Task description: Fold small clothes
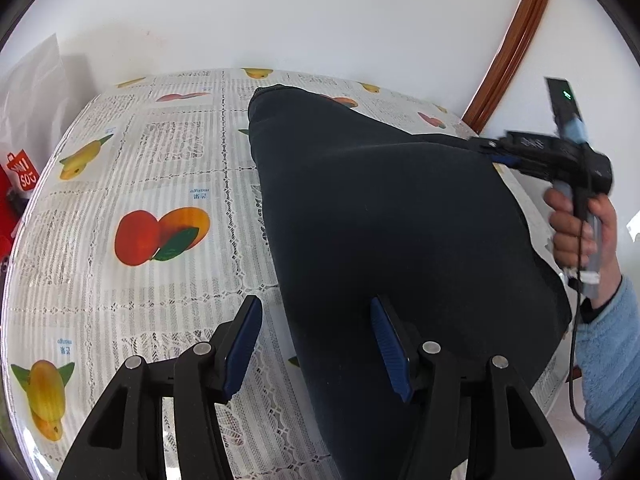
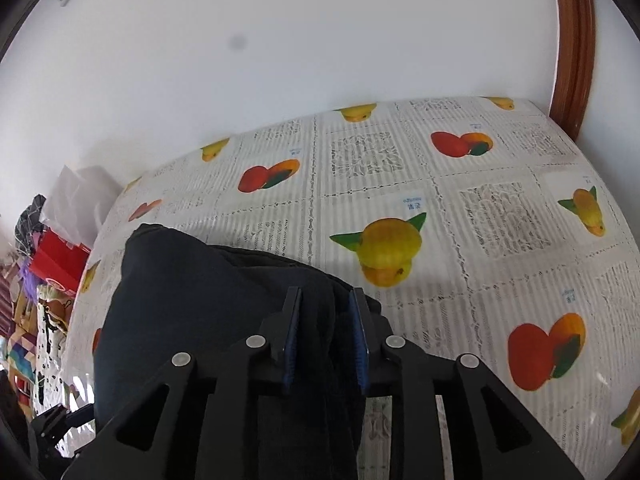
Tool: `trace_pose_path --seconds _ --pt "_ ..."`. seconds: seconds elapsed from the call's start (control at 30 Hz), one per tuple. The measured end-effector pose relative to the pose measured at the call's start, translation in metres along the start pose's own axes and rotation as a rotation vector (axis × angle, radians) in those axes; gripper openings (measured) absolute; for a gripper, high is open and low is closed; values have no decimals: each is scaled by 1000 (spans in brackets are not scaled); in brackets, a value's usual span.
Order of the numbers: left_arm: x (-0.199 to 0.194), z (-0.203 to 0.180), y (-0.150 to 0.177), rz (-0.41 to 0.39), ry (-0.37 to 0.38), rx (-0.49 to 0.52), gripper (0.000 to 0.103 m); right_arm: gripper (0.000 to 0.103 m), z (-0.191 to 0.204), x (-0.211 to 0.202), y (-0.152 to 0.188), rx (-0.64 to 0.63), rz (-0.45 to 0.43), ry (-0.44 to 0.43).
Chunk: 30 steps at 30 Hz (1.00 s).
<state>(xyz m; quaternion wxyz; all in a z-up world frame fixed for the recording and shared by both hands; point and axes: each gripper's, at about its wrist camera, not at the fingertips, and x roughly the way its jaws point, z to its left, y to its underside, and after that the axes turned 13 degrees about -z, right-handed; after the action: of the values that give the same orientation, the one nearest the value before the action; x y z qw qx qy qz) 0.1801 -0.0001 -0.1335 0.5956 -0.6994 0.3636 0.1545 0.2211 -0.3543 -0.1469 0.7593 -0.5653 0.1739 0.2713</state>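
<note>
The left gripper (image 1: 316, 344) stands with its blue-padded fingers (image 1: 244, 344) spread wide and nothing between them; its left finger is over bare tablecloth and its right finger over the near edge of the dark navy garment (image 1: 380, 200). From that claw the garment stretches ahead and to the right across the fruit-printed tablecloth (image 1: 140, 184), ending in a rounded fold toward the far wall. To the right of the left claw, beyond the cloth's right edge, a hand (image 1: 580, 228) in a pale blue fleece sleeve holds the other tool by its handle. The right gripper (image 2: 326, 344) has its pads (image 2: 292, 340) drawn in on a bunched ridge of the same garment (image 2: 192, 304), which runs up between them, with the rest of the cloth lying to its left and ahead. Farther ahead and right of this claw the tablecloth (image 2: 460, 208) lies bare to the white wall (image 2: 320, 40), and a red bag (image 2: 56, 260) sits far left past the table edge.
</note>
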Motion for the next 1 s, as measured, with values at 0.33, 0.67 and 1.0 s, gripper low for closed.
trace_pose_path --seconds 0.33,0.67,1.0 --pt "-30 -3 20 -27 32 -23 56 35 -22 -90 66 -73 -14 -33" --pt "-26 -11 35 -10 1 -41 59 20 -24 -114 123 -14 -21 -120" --pt "-37 -26 42 -21 -57 40 60 4 -32 -127 132 -7 -126 -75"
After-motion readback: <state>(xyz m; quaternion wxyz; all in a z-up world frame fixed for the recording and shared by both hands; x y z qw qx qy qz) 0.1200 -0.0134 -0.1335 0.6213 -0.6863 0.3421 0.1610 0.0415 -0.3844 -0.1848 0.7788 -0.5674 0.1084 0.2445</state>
